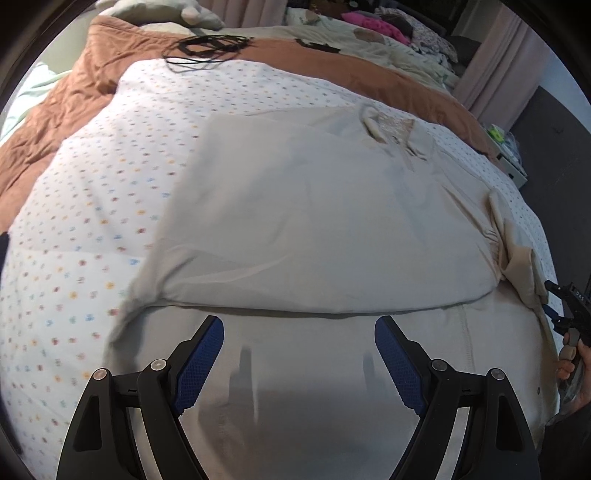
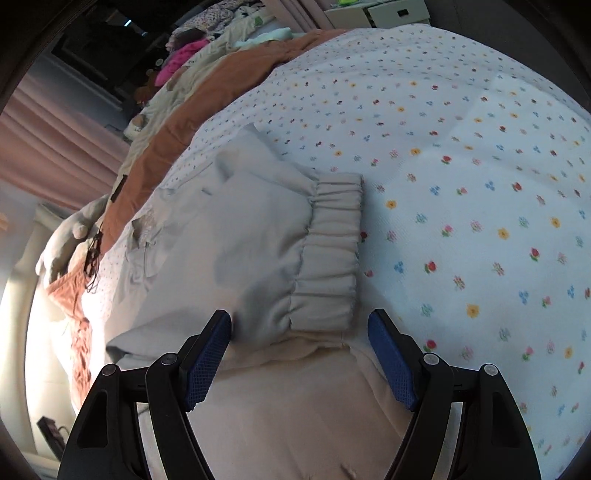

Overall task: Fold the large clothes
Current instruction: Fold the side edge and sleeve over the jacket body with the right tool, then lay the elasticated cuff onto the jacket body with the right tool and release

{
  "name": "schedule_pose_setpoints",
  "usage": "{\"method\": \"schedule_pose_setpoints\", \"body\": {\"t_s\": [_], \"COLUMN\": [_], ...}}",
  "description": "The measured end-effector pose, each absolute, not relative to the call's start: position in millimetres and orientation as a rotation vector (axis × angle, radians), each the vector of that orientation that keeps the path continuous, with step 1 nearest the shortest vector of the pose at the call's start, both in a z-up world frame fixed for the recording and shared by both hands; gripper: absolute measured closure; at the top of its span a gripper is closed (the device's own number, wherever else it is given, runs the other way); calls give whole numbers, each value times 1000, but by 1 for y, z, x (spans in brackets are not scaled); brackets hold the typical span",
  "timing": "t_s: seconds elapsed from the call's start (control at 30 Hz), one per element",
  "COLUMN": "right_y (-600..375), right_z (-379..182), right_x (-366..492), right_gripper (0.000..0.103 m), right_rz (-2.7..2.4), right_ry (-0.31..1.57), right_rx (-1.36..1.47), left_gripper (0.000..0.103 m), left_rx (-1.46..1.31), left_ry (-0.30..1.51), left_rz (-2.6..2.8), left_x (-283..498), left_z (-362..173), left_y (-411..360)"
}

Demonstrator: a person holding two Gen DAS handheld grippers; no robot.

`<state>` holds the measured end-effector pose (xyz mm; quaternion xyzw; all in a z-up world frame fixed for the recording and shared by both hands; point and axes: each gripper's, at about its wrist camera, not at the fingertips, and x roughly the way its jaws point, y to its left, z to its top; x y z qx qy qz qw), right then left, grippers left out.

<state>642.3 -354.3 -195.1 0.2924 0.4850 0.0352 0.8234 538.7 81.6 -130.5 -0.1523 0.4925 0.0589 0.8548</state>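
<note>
- I see the cream sweatshirt [image 1: 314, 221] lying flat on the flowered sheet [image 1: 92, 221], with one layer folded over the rest.
- In the left wrist view, the folded edge [image 1: 295, 308] runs straight across, just beyond my left gripper [image 1: 299, 350].
- The left gripper's jaws stand wide apart. Nothing lies between the blue pads [image 1: 207, 350]; they hang over bare cream cloth.
- The collar [image 1: 388, 127] sits at the far end of the sweatshirt, near the sheet's far edge.
- Beyond that edge I see a brown blanket [image 1: 74, 92] with a black cord [image 1: 207, 48] coiled on it, well apart from the sweatshirt.
- To the left of the sweatshirt, the sheet is open and flat, which gives clear room on that side.
- In the right wrist view, the sleeve [image 2: 258, 240] lies folded across the body, and its ribbed cuff [image 2: 328, 251] ends at the sweatshirt's side edge.
- My right gripper [image 2: 299, 350] is open too. The sleeve's near edge lies between the jaws, but the pads [image 2: 210, 358] do not press on it.
- To the right of the cuff, the flowered sheet is bare out to the view's limit.
- At the right rim of the left wrist view, I see the right gripper's tips and a hand [image 1: 570, 369] on its handle, just beside the sweatshirt's corner.
- More clothes [image 1: 373, 22] are piled at the far side of the bed.
</note>
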Motion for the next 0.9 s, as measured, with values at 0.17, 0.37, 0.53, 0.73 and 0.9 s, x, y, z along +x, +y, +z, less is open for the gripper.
{"method": "schedule_pose_setpoints", "body": {"t_s": [0.17, 0.37, 0.53, 0.73, 0.9], "right_y": [-353, -333, -302, -246, -195], "right_z": [-189, -147, -103, -57, -35], "right_x": [644, 646, 651, 655, 653], "right_gripper": [71, 96, 96, 96, 96], "right_rz": [65, 82, 132, 215, 285], "right_ry": [986, 913, 847, 802, 776], "right_rx": [592, 518, 450, 349, 266], "left_gripper": [18, 18, 18, 18, 18], "left_rx": [-343, -416, -416, -459, -490], "left_ry": [998, 991, 967, 938, 920], "left_rz": [192, 224, 217, 239, 267], "left_x": [511, 491, 478, 457, 438], "left_z": [-116, -113, -104, -99, -99], "left_y": [114, 140, 146, 166, 188]}}
